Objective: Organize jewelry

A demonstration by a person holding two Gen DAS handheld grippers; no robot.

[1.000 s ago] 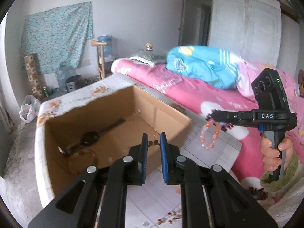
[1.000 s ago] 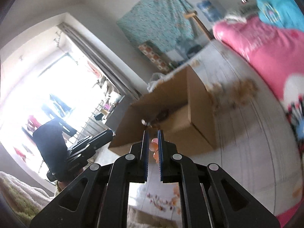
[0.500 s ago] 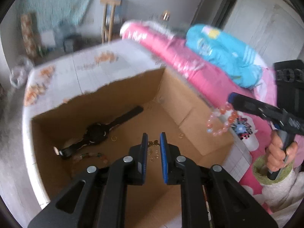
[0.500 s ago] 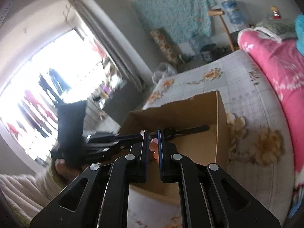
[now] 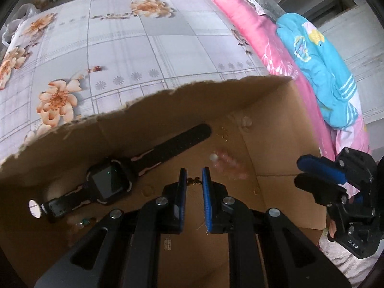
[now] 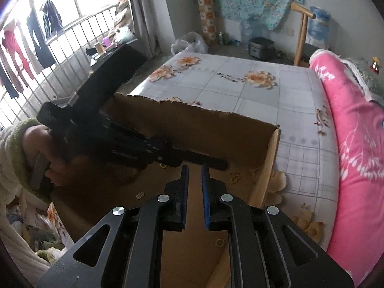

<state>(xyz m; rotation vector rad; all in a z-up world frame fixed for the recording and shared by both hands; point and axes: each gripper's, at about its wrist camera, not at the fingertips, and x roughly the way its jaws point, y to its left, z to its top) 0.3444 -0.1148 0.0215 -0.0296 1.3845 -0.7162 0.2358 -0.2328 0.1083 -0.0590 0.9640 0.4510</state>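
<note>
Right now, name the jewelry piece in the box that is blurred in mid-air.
The pink bead bracelet, smeared above the box floor; the black watch lies sharp and flat.

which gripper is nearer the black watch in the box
Left. The left gripper hangs over the box floor just beside the watch, holding a small gold piece. The right gripper is off at the box's far side, jaws opening and empty.

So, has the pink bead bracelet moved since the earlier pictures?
Yes. It left the right claw and now appears as a pink blur inside the brown cardboard box, beside the black watch.
</note>
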